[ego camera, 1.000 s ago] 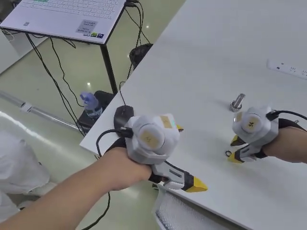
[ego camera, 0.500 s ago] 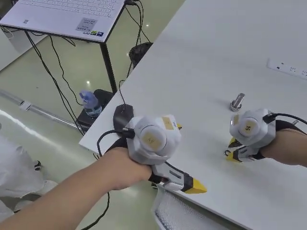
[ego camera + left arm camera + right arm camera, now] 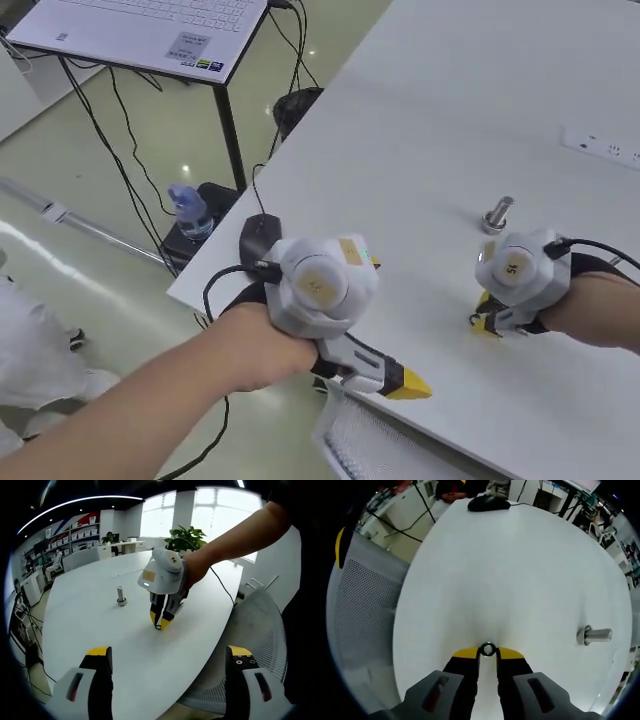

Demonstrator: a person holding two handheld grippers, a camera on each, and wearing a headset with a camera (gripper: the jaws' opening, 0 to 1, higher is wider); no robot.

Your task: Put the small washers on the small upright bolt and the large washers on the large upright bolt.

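Washer (image 3: 487,649): nipped between the tips of my right gripper (image 3: 487,653), low over the white table (image 3: 520,570). Upright bolt (image 3: 594,635): near, on the right in the right gripper view, shank vertical. Left gripper (image 3: 168,655): wide apart, empty, farther off.

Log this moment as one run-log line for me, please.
right gripper: shut on washer | left gripper: open, empty | bolt: upright on table
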